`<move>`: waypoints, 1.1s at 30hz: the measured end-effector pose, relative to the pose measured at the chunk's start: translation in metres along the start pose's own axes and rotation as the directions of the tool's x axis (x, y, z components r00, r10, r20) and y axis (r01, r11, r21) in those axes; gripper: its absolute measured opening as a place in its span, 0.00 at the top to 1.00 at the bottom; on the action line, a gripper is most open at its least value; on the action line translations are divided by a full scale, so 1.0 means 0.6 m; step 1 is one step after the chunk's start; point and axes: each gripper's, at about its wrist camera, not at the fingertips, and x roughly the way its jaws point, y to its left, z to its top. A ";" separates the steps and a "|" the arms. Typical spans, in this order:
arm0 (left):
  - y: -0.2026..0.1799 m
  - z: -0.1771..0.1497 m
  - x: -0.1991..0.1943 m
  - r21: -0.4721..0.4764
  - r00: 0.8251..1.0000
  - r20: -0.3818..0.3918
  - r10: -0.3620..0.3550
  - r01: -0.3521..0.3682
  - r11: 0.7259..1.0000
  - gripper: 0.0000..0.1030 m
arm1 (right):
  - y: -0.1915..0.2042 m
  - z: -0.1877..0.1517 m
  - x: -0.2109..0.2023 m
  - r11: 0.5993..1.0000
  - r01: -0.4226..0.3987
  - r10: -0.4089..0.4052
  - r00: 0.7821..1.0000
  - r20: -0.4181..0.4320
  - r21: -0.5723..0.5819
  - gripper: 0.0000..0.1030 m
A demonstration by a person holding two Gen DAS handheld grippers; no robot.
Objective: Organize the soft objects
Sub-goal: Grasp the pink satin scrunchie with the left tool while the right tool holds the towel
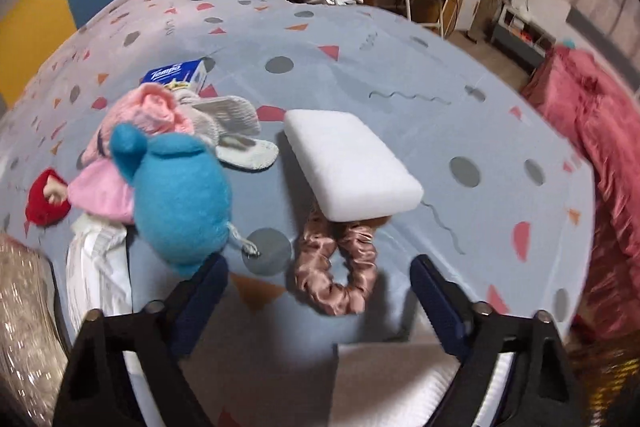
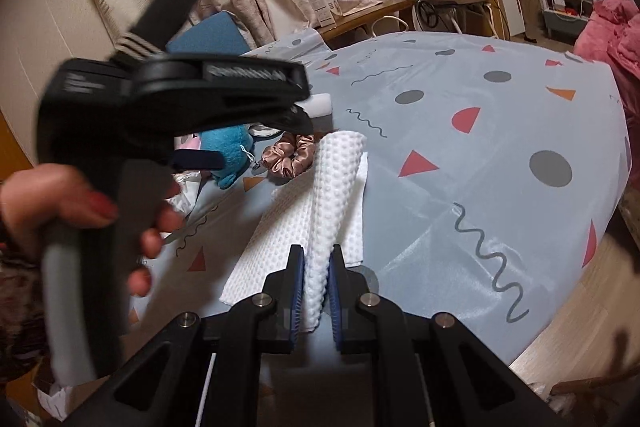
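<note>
Your bench [image 2: 500, 155], draped in a patterned cloth, fills both views. Low in the centre of the right view, your right tongs [image 2: 316, 283] are clamped on a raised fold of the white waffle cloth [image 2: 288, 227]; it looks limp and light, so grip it at the fold. In the left view your left tongs [image 1: 320, 291] stand apart, empty, above the satin scrunchie [image 1: 340, 267]. The white foam block [image 1: 348, 163] at centre looks squashy; take it across its narrow sides. The blue plush [image 1: 180, 195] sits at left. No container is visible.
</note>
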 end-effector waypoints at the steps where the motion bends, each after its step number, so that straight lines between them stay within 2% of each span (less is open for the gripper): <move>1: -0.002 -0.001 0.006 0.009 1.000 -0.008 -0.001 0.001 1.000 0.27 | 0.000 0.000 0.000 1.000 -0.001 0.001 1.000 0.000 0.001 0.89; 3: -0.001 -0.006 0.018 0.029 0.999 -0.035 0.009 -0.008 1.000 0.48 | 0.001 0.001 0.000 1.000 0.000 0.000 1.000 0.000 0.000 0.89; 5: 0.006 -0.011 0.019 0.007 0.998 -0.042 -0.037 0.037 0.999 0.56 | 0.002 0.000 0.001 1.000 0.000 0.000 1.000 0.001 -0.005 0.89; 6: 0.010 -0.012 0.015 0.009 0.998 -0.042 -0.037 0.037 0.999 0.66 | 0.002 0.000 0.001 1.000 0.000 0.000 1.000 0.002 -0.007 0.89; 8: 0.018 -0.016 0.006 0.010 0.998 -0.041 -0.039 0.040 0.999 0.73 | 0.001 -0.001 0.000 1.000 0.000 0.000 1.000 0.003 -0.007 0.89; 15: 0.058 -0.055 -0.055 -0.050 0.996 -0.017 -0.089 0.088 0.995 0.75 | 0.005 -0.002 -0.002 1.000 0.001 -0.001 1.000 0.004 0.012 0.90; 23: 0.095 -0.116 -0.134 -0.077 0.993 0.028 -0.112 0.114 0.991 0.77 | 0.043 0.000 -0.014 0.999 -0.033 0.033 0.999 0.014 -0.006 0.90; 25: 0.100 -0.121 -0.138 -0.082 0.995 0.039 -0.097 0.100 0.992 0.76 | 0.053 0.002 -0.016 0.999 -0.035 0.035 0.999 0.015 -0.016 0.90; 26: 0.097 -0.120 -0.137 -0.077 0.995 0.041 -0.090 0.093 0.993 0.63 | 0.057 0.003 -0.017 0.999 -0.021 0.021 1.000 0.014 -0.024 0.90; 27: 0.089 -0.114 -0.128 -0.072 0.995 0.038 -0.092 0.094 0.993 0.39 | 0.059 0.003 -0.019 1.000 -0.008 0.008 1.000 0.013 -0.030 0.90; 29: 0.080 -0.106 -0.116 -0.082 0.992 0.055 -0.110 0.114 0.990 0.21 | 0.058 0.004 -0.027 0.999 0.018 -0.018 1.000 0.018 -0.037 0.90; 31: 0.070 -0.092 -0.096 -0.078 0.995 0.048 -0.090 0.094 0.993 0.21 | 0.050 0.004 -0.036 0.998 0.046 -0.045 0.999 0.029 -0.043 0.90; 33: 0.062 -0.079 -0.075 -0.075 0.997 0.031 -0.077 0.079 0.994 0.21 | 0.038 0.004 -0.039 0.999 0.040 -0.039 0.999 0.025 -0.028 0.90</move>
